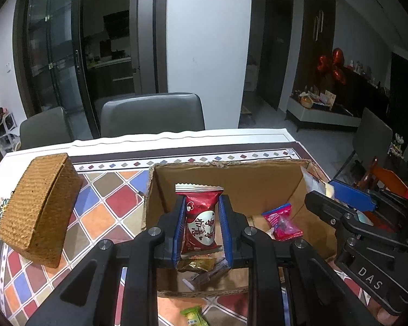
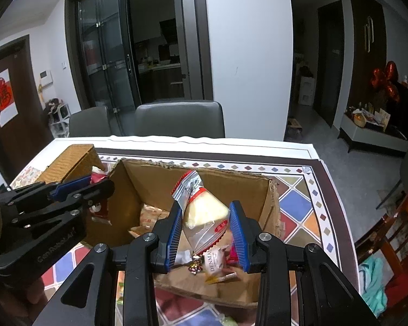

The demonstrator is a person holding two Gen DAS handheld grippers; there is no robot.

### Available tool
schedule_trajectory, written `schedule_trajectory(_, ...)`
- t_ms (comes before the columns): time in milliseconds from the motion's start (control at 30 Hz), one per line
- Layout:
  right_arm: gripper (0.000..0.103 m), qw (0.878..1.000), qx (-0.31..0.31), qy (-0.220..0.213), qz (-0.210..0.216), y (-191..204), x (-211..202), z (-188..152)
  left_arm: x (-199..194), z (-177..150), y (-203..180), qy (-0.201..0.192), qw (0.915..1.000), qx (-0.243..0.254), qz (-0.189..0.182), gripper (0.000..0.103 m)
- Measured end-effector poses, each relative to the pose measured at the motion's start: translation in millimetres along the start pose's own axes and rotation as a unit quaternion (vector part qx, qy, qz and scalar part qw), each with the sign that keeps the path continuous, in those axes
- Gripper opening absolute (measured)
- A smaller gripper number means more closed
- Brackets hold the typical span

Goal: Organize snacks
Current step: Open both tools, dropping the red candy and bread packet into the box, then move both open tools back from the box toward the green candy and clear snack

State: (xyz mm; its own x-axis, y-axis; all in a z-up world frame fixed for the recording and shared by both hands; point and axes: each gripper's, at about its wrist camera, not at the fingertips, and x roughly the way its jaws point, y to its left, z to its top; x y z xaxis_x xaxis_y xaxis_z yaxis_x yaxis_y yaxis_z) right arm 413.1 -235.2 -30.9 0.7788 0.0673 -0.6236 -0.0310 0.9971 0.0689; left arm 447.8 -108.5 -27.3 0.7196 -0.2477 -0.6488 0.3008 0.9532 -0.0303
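Indoors: tiled tablecloth (image 1: 106, 203) (multicoloured diamonds), grey chairs (image 1: 152, 114) behind.

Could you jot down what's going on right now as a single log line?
left claw: shut on red snack packet | right claw: shut on clear bread packet | both above open cardboard box | step: dropping snacks in

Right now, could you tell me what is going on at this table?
A person is sorting snacks with two handheld grippers. The left gripper is clamped on a red snack packet, the right gripper on a clear bag with a pale bun. Both hang over the open cardboard box, which already holds a few snacks.
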Motion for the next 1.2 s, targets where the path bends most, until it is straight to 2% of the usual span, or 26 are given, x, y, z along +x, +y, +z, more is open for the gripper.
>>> schedule_trajectory(67, 0.037, 1.0, -0.002, 0.003, 0.0, 0, 3, 0, 1, -1, 2, 0.0, 1.0, -0.003, 0.003, 0.028)
schedule_trajectory(133, 0.037, 1.0, 0.0, 0.004, -0.001, -1, 4, -3, -1, -2, 2, -0.003, 1.0, -0.003, 0.007, 0.041)
schedule_trajectory(167, 0.039, 1.0, -0.001, 0.004, -0.001, -2, 5, -3, -2, -2, 2, -0.005, 1.0, -0.001, 0.007, 0.044)
schedule_trajectory(267, 0.048, 1.0, -0.003, 0.003, -0.006, -2, 6, -5, -6, -1, 1, -0.011, 0.9999, 0.003, 0.012, 0.055)
schedule_trajectory(300, 0.053, 1.0, -0.002, 0.003, -0.009, -3, 5, -5, -7, 0, 2, -0.013, 0.9998, 0.001, 0.013, 0.063)
schedule_trajectory(400, 0.067, 1.0, 0.001, 0.0, -0.023, -6, 3, -5, -12, 0, 4, -0.018, 0.9996, 0.0, 0.02, 0.069)
schedule_trajectory(500, 0.071, 0.999, 0.002, -0.002, -0.033, -10, -1, -5, -18, -1, 2, -0.025, 0.9993, 0.001, 0.028, 0.079)
schedule_trajectory(1200, 0.071, 0.998, 0.01, -0.047, -0.049, -12, -75, -14, -80, -15, -17, -0.048, 0.9982, 0.009, 0.034, 0.08)
